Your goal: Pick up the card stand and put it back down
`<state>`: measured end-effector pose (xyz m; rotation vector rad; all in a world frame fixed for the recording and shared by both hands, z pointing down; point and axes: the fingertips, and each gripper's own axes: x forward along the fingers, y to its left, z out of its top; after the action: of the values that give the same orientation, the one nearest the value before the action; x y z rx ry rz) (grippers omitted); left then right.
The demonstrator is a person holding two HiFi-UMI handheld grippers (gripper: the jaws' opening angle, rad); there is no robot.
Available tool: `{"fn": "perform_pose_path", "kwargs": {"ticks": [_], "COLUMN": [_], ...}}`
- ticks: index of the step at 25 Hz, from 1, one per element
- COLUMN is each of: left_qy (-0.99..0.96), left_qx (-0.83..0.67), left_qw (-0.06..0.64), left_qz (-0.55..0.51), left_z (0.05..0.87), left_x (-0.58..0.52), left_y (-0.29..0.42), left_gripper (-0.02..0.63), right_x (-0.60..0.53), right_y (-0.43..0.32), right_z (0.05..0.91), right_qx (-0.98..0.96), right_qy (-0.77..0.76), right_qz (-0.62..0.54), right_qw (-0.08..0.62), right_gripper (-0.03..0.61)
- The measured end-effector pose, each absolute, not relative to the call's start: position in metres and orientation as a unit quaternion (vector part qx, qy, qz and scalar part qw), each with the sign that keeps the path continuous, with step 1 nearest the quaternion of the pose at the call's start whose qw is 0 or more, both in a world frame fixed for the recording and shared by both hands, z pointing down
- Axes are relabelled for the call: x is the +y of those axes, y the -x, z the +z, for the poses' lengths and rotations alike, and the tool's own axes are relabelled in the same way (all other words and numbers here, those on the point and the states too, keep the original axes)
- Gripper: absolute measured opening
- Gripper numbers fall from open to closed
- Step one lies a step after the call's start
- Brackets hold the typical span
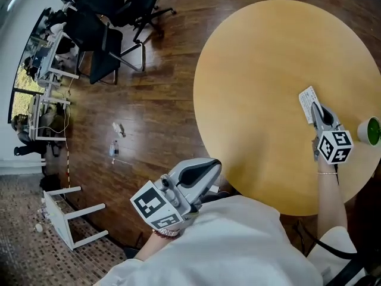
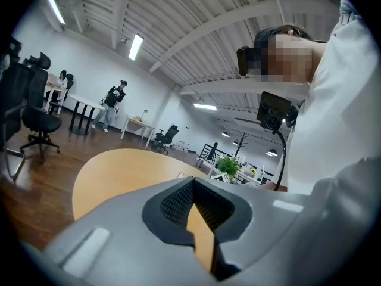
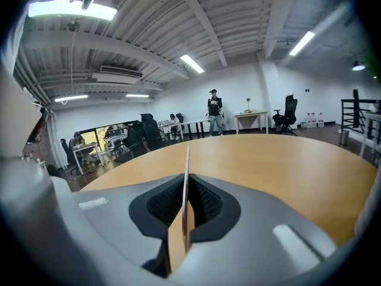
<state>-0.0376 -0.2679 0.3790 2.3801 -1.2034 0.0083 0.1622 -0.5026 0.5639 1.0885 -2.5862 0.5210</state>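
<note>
The card stand (image 1: 309, 103) is a thin white card at the right side of the round wooden table (image 1: 262, 100). My right gripper (image 1: 317, 109) is shut on it. In the right gripper view the card stand (image 3: 186, 177) shows edge-on, upright between the pads, over the tabletop (image 3: 280, 159). Whether its base touches the table I cannot tell. My left gripper (image 1: 208, 170) hangs off the table's near edge, close to the person's body. In the left gripper view my left gripper (image 2: 199, 219) has its jaws together with nothing between them.
A white pot with green in it (image 1: 372, 131) stands at the table's right edge, just right of my right gripper. Black office chairs (image 1: 113, 28) and an overturned white stool (image 1: 68, 216) stand on the dark wood floor to the left. People are at distant desks (image 3: 214, 115).
</note>
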Motion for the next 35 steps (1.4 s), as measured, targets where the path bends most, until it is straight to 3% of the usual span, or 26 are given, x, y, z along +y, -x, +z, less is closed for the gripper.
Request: {"fn": "perform_pose_path", "kwargs": {"ticks": [8, 13, 19, 29, 35], "left_qy": [-0.896, -0.916, -0.937, -0.969, -0.978], "left_qx": [-0.391, -0.346, -0.301, -0.207, -0.180], "left_qw": [0.207, 0.167, 0.144, 0.109, 0.102], "left_qz": [0.040, 0.113, 0.104, 0.075, 0.036], "left_z": [0.394, 0.404, 0.393, 0.365, 0.337], "left_x": [-0.291, -0.299, -0.288, -0.237, -0.163], "left_y": [-0.003, -0.039, -0.058, -0.054, -0.046], "left_gripper": [-0.009, -0.009, -0.009, -0.009, -0.009], "right_x": [-0.514, -0.517, -0.478, -0.368, -0.258], "right_y": [-0.160, -0.172, -0.182, -0.154, -0.135], "right_z": [0.586, 0.590, 0.601, 0.493, 0.419], "right_qx": [-0.904, -0.904, -0.891, -0.902, -0.914], "right_qy": [-0.375, -0.376, -0.399, -0.408, -0.395], "right_qz": [0.164, 0.171, 0.187, 0.138, 0.064], "right_qw": [0.123, 0.113, 0.105, 0.041, 0.070], "right_gripper": [0.021, 0.159, 0.208, 0.199, 0.201]}}
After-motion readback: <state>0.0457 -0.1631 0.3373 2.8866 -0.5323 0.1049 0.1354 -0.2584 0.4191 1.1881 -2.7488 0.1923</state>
